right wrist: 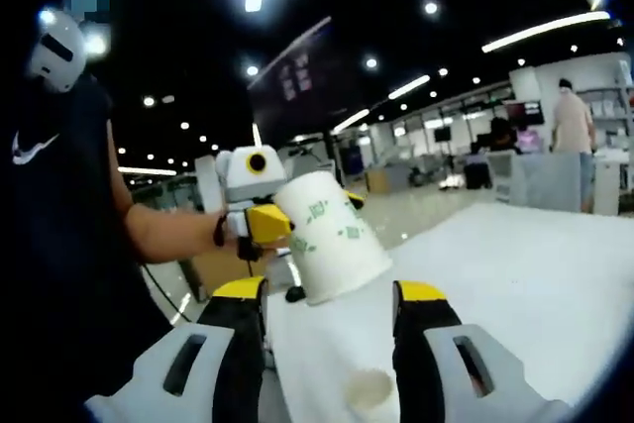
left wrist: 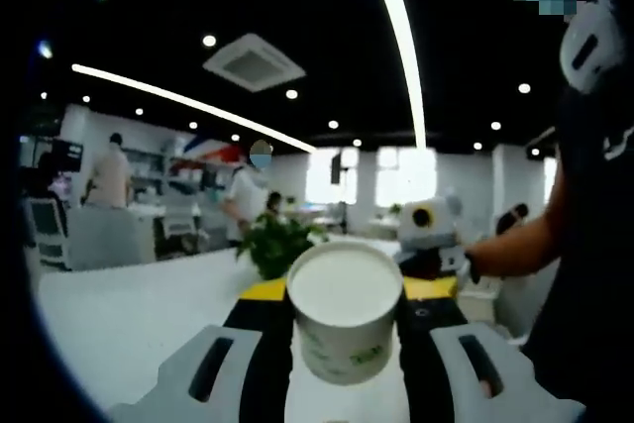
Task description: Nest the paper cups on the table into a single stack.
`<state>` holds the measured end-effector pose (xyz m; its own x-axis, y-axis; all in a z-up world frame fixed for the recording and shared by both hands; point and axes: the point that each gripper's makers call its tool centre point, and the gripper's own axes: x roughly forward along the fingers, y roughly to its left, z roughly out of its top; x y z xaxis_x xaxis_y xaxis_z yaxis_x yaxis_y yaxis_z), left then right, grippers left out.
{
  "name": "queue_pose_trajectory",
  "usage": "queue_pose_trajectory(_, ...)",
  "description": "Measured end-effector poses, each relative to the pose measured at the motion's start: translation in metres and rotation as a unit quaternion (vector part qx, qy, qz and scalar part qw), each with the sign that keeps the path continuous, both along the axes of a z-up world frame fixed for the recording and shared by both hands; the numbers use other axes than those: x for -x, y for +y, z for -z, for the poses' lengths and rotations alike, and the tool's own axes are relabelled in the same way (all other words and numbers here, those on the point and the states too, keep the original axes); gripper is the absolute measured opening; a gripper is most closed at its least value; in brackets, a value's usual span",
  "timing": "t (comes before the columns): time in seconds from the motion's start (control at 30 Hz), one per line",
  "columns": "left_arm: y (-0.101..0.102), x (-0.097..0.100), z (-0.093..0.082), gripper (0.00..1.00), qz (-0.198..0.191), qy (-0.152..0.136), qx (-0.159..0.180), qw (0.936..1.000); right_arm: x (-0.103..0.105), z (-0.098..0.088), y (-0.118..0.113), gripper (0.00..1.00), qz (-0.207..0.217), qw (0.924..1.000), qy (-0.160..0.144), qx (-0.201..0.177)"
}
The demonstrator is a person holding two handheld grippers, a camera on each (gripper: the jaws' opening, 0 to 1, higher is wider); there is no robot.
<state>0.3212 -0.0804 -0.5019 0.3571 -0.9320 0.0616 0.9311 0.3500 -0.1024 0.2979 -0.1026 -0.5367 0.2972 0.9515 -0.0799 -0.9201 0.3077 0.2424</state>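
A white paper cup with green print [left wrist: 345, 319] is sitting between the left gripper's [left wrist: 347, 364] yellow-tipped black jaws, its open mouth facing the left gripper view's camera, and the jaws are closing against its sides at about nine and three o'clock, so that gripper is gripping the cup above the white table [left wrist: 119, 314]. In the right gripper view the same white paper cup with green print [right wrist: 332, 235] is appearing tilted, its base pointing toward eleven o'clock, clamped by the left gripper [right wrist: 267, 223] coming in from nine o'clock with a person's forearm [right wrist: 168, 230] behind it. The right gripper's [right wrist: 327, 344] own jaws are standing well apart at the bottom of its view; the cup is showing above the gap between their yellow tips, and whether it is touching them I cannot tell, though the jaws are looking wide. In the left gripper view the right gripper [left wrist: 428, 230] is hovering at about two o'clock beyond the cup, held by a person's arm [left wrist: 515, 245]. A green leafy plant [left wrist: 275, 243] is standing behind the cup at eleven o'clock, and people [left wrist: 109, 180] are standing in the bright room farther back.
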Motion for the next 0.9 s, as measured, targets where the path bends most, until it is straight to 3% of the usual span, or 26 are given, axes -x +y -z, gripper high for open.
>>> queue_pose_trajectory(0.13, 0.010, 0.000, -0.006, 0.40, -0.004, 0.009, 0.033, 0.9994, 0.004, 0.000, 0.004, 0.45, -0.011, 0.9998, 0.013, -0.005)
queue_pose_trajectory(0.27, 0.010, 0.001, -0.008, 0.40, -0.004, 0.008, 0.040, 0.9992, 0.009, -0.004, 0.011, 0.41, -0.026, 0.9995, 0.014, -0.010)
queue_pose_trajectory(0.4, 0.012, 0.004, -0.002, 0.40, 0.004, 0.014, 0.032, 0.9994, 0.011, -0.008, 0.015, 0.41, -0.033, 0.9993, 0.016, -0.013)
queue_pose_trajectory(0.6, 0.018, 0.019, 0.019, 0.40, 0.054, 0.032, -0.017, 0.9979, 0.017, -0.010, 0.016, 0.37, -0.048, 0.9983, 0.027, -0.020)
queue_pose_trajectory(0.9, 0.020, 0.034, 0.023, 0.40, 0.090, 0.039, -0.026, 0.9949, 0.027, -0.011, 0.023, 0.24, -0.084, 0.9929, 0.074, -0.040)
